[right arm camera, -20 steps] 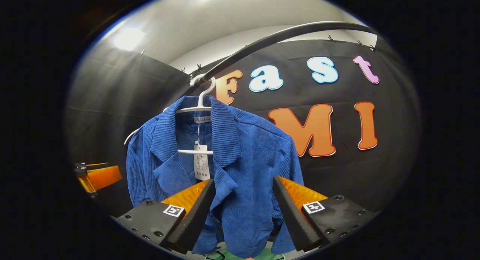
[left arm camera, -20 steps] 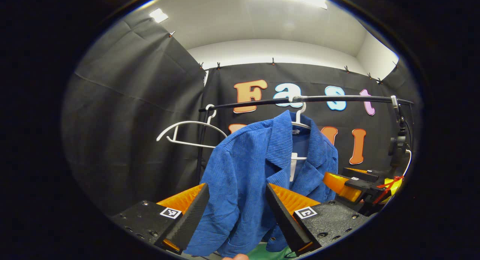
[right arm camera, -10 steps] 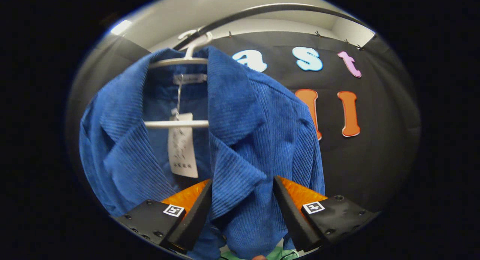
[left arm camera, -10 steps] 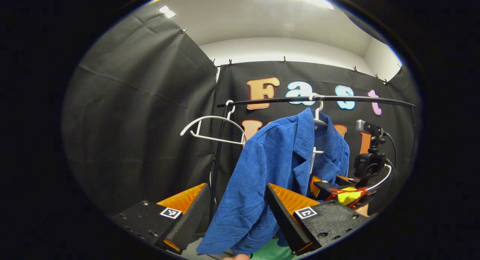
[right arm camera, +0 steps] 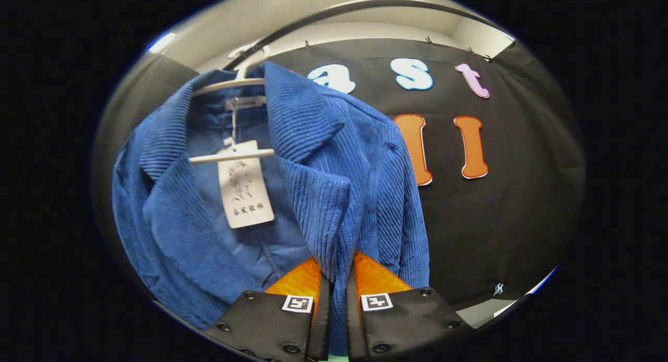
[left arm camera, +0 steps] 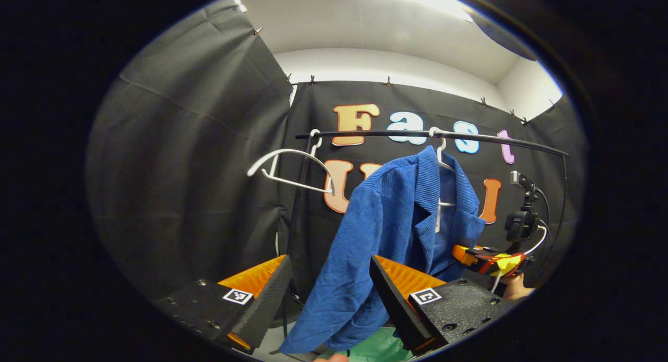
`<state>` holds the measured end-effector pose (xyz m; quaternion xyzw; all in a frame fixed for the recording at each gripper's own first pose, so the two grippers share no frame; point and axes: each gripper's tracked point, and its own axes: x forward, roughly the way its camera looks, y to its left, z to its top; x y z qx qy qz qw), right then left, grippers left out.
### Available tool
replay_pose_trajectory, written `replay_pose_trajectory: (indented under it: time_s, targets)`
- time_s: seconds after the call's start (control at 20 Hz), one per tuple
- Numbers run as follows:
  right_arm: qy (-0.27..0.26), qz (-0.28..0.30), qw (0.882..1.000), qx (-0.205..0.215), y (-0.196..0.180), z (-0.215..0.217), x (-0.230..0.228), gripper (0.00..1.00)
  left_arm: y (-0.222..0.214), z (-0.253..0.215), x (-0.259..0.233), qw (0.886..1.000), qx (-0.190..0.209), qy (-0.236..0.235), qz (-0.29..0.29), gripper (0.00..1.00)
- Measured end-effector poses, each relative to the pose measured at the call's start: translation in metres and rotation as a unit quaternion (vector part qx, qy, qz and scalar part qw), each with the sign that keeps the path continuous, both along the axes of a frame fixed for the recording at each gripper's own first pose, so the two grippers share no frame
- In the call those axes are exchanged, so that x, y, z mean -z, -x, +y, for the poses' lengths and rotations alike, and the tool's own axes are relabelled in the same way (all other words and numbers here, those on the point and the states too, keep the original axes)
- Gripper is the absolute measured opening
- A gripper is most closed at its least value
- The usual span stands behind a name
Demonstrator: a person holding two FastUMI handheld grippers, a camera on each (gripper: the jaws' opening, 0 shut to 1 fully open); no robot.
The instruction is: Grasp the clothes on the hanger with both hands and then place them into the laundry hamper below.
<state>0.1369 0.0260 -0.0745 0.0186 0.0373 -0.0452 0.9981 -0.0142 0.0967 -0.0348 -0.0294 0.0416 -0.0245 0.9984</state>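
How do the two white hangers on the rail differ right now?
The bare hanger carries nothing; the loaded hanger carries the blue jacket. The bare hanger hangs at the rail's end by the upright post; the loaded hanger hangs further along. The right claw grips the jacket's front edge, near the loaded hanger. Both are white and hooked over the rail.

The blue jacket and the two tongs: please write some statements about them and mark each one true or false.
1. The right tongs are shut on the blue jacket. True.
2. The left tongs grip the jacket's sleeve. False: they are open, holding nothing.
3. The jacket hangs on a white hanger on the rail. True.
4. The second hanger carries a shirt. False: it is bare.
5. A paper tag hangs inside the jacket. True.
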Motion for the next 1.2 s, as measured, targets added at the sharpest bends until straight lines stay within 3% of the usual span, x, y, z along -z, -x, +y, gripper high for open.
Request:
replay_pose_trajectory:
  time_s: [0.05,0.1,0.2,0.35,0.4,0.55,0.6,0.65,0.7,0.75,0.9,1.0,1.1,1.2]
  targets:
    - [-0.001,0.002,1.000,-0.022,0.009,0.001,-0.004,0.21,-0.003,-0.012,0.001,1.000,0.010,0.003,-0.001,0.95]
    - [-0.006,0.006,0.999,-0.038,0.019,-0.005,-0.009,0.17,-0.005,-0.027,0.002,1.000,0.020,0.006,-0.002,0.92]
    - [-0.021,-0.001,0.998,-0.063,0.037,-0.018,-0.025,0.21,-0.013,-0.057,0.004,0.999,0.039,0.012,-0.005,0.92]
    - [-0.021,-0.057,0.994,-0.095,0.068,-0.031,-0.073,0.21,-0.024,-0.106,0.011,0.998,0.062,0.020,-0.004,0.95]
    - [-0.014,-0.074,0.993,-0.090,0.075,-0.042,-0.086,0.25,-0.027,-0.119,0.013,0.998,0.064,0.021,-0.003,0.95]
    - [0.009,-0.091,0.990,-0.107,0.091,-0.057,-0.104,0.13,-0.048,-0.149,0.022,0.999,0.043,0.019,-0.004,0.94]
    - [0.011,-0.091,0.988,-0.124,0.096,-0.056,-0.104,0.13,-0.055,-0.159,0.026,0.999,0.036,0.017,-0.004,0.91]
    - [0.008,-0.094,0.985,-0.141,0.097,-0.053,-0.106,0.01,-0.062,-0.167,0.029,1.000,0.026,0.013,-0.006,0.91]
    - [0.008,-0.098,0.983,-0.157,0.100,-0.050,-0.108,0.01,-0.069,-0.173,0.032,1.000,0.012,0.007,-0.009,0.91]
    - [0.009,-0.101,0.980,-0.169,0.103,-0.049,-0.109,0.07,-0.076,-0.176,0.033,1.000,-0.009,-0.002,-0.013,0.91]
    - [0.004,-0.120,0.973,-0.196,0.116,-0.049,-0.121,0.07,-0.097,-0.176,0.026,0.996,-0.070,-0.043,-0.044,0.90]
    - [-0.003,-0.129,0.970,-0.205,0.122,-0.056,-0.126,0.07,-0.104,-0.164,0.016,0.984,-0.135,-0.095,-0.069,0.90]
    - [-0.002,-0.136,0.967,-0.214,0.126,-0.061,-0.129,0.07,-0.104,-0.134,0.023,0.963,-0.217,-0.150,-0.055,0.92]
    - [-0.003,-0.138,0.965,-0.223,0.128,-0.064,-0.131,0.07,-0.106,-0.117,0.038,0.957,-0.240,-0.161,-0.039,0.96]
